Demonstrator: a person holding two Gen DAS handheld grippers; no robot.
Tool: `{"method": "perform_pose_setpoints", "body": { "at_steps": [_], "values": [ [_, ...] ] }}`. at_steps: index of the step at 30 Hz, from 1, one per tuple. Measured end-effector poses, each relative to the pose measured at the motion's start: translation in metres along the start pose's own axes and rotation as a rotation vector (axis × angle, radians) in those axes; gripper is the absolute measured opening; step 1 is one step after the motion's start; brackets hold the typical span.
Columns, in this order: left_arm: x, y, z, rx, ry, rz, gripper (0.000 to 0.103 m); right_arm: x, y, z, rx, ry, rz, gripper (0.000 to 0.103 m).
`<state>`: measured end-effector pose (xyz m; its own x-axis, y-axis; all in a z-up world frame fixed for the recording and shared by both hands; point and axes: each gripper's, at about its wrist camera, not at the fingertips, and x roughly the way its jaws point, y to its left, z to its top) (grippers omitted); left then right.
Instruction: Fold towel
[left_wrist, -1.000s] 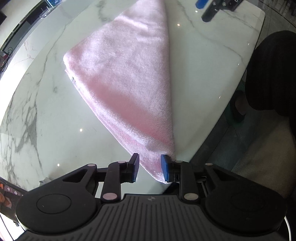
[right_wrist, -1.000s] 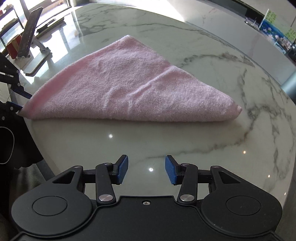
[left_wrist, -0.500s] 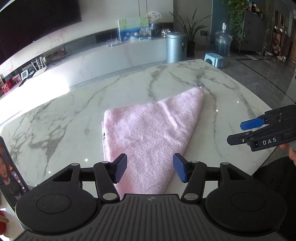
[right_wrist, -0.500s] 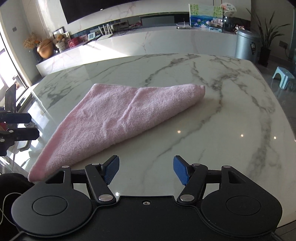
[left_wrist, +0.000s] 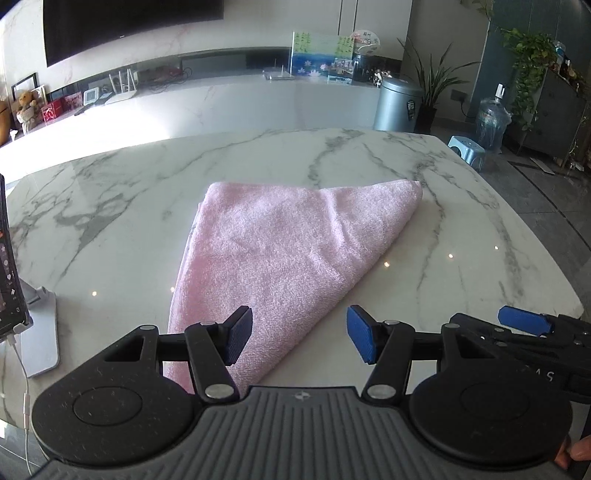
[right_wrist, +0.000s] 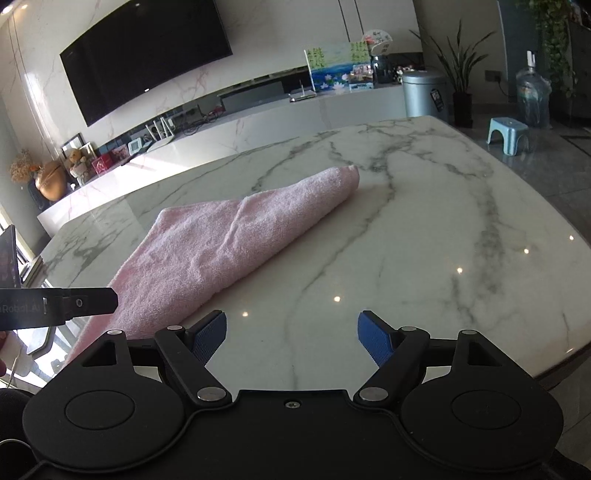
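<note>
You are in a home living room: a wall TV (right_wrist: 147, 55), a long low cabinet (left_wrist: 221, 107) with a teddy bear (right_wrist: 77, 159) and photo frames, potted plants (left_wrist: 436, 81), a water jug (left_wrist: 493, 123) and a marble table (left_wrist: 461, 221).

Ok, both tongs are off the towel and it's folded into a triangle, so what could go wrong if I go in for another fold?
Possible risks:
1. The pink towel has a near corner at the marble table edge; a tug could drag it off.
2. The left tongs and right tongs, both open, sit close together and could collide.
3. The phone on its stand sits left of the towel; a wide swing might knock it.
</note>
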<state>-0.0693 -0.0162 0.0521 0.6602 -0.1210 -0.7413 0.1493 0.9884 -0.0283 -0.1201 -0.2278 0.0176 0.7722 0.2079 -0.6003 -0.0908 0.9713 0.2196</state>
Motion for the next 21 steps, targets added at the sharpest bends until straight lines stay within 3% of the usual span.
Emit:
{"method": "perform_pose_setpoints", "body": {
  "at_steps": [4, 12, 21],
  "values": [
    [0.01, 0.007, -0.018, 0.003, -0.026, 0.013, 0.055, 0.003, 0.008, -0.011, -0.015, -0.039, -0.014, 0.077],
    [0.015, 0.024, -0.04, 0.009, -0.089, 0.012, 0.055, 0.01, 0.012, -0.016, -0.029, -0.03, -0.058, 0.077],
    [0.023, 0.029, -0.046, -0.025, -0.061, 0.01, 0.055, 0.012, 0.031, -0.022, -0.115, -0.035, -0.08, 0.077]
  ]
}}
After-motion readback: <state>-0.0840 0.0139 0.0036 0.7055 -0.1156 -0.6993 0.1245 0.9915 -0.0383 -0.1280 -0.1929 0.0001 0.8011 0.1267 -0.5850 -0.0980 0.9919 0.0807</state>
